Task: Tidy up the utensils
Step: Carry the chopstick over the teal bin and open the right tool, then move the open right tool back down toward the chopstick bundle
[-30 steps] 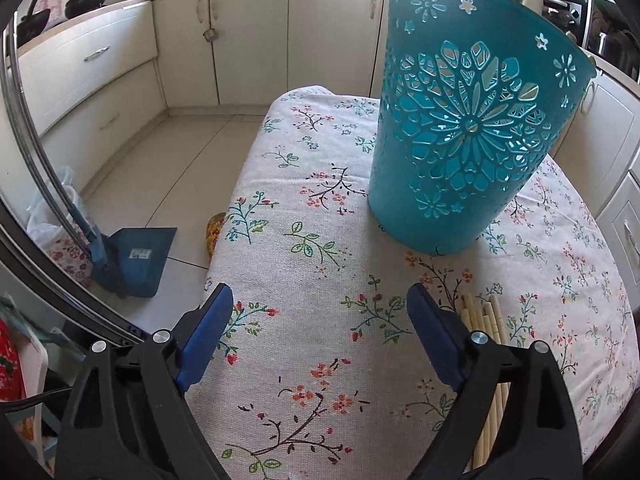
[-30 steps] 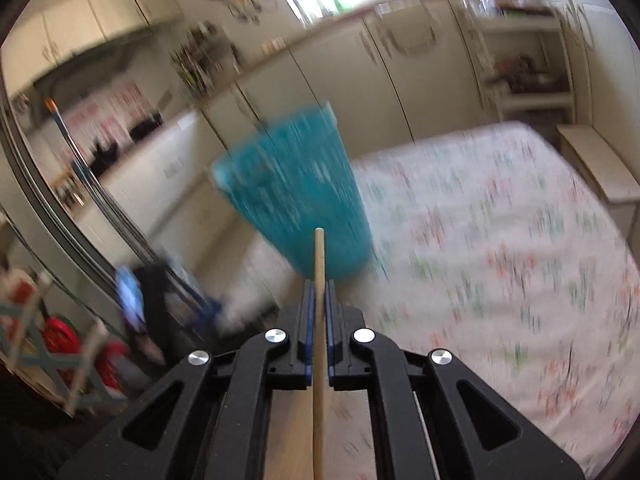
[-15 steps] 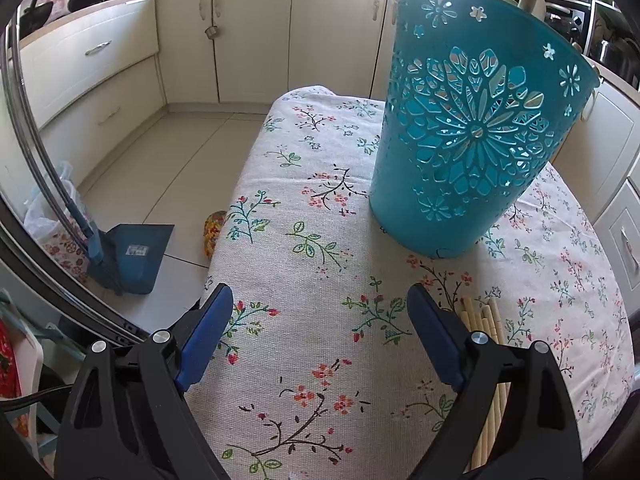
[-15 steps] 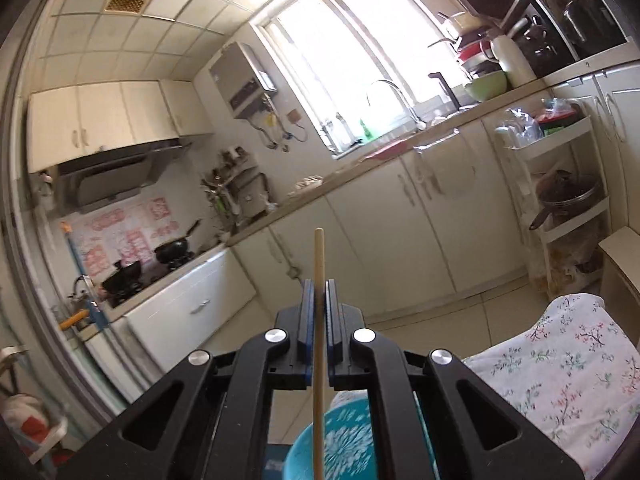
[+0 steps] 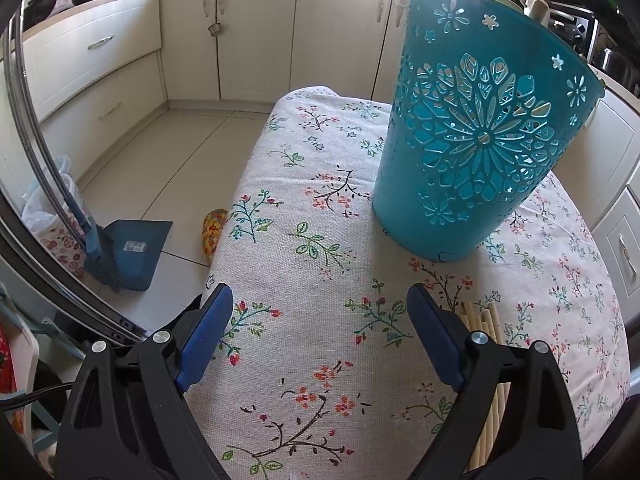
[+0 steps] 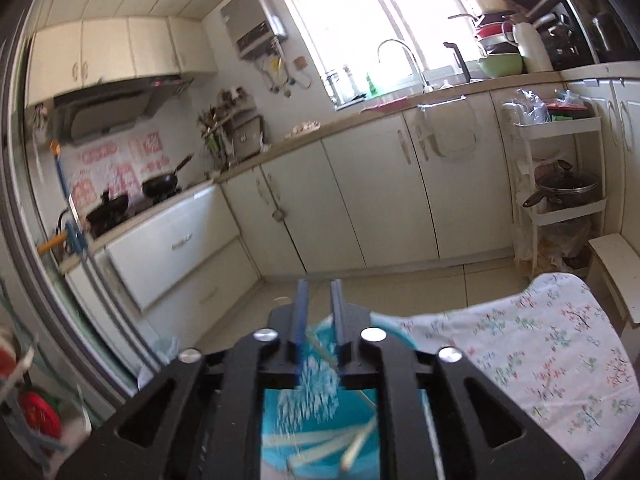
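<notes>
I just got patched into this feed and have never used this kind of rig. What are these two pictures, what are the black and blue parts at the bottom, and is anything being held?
There is no robot arm here: a person holds one two-finger gripper in each hand, and each carries a fisheye camera looking forward along its fingers.

In the left wrist view, the left gripper is wide open and empty over a floral tablecloth. A teal cut-out basket stands on the cloth, and a bundle of wooden chopsticks lies beside the right-hand finger.

In the right wrist view, the right gripper sits above that basket, looking across the kitchen. Its fingers are slightly apart with nothing between them. Pale sticks, apparently chopsticks, lie inside the basket, though that part is blurred.
</notes>
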A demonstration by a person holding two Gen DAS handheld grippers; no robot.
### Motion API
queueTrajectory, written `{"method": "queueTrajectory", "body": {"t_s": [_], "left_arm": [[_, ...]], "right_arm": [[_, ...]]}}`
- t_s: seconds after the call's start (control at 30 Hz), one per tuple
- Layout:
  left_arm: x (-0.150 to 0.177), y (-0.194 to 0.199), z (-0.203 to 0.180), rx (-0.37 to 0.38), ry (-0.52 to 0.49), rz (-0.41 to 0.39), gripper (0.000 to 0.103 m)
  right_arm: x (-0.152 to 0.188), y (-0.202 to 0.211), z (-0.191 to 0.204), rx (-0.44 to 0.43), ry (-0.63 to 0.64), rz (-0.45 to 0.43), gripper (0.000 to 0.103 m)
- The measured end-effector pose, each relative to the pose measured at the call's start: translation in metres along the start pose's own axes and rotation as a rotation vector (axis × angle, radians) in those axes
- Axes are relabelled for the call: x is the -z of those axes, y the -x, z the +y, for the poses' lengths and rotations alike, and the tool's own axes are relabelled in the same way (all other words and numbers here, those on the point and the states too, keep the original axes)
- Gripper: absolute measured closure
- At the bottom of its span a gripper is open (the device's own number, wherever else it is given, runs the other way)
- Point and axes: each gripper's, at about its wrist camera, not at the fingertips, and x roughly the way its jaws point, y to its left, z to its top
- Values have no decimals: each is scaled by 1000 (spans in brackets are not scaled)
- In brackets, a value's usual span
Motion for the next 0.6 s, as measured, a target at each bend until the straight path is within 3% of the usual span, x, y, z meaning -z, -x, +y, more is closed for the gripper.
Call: {"method": "queueTrajectory", "body": {"t_s": [0.1, 0.2, 0.43, 0.6], "left_arm": [[0, -1, 1, -2, 5, 1, 18], [0, -1, 1, -3, 10, 1, 18], [1, -1, 1, -10, 12, 4, 17], [1, 0, 2, -12, 26, 5, 16]], "right_arm": [[18, 24, -3, 14, 10, 18, 80], [52, 50, -6, 64, 26, 67, 67], [143, 57, -34, 197, 22, 304, 67], [153, 40, -38, 196, 27, 367, 67]]}}
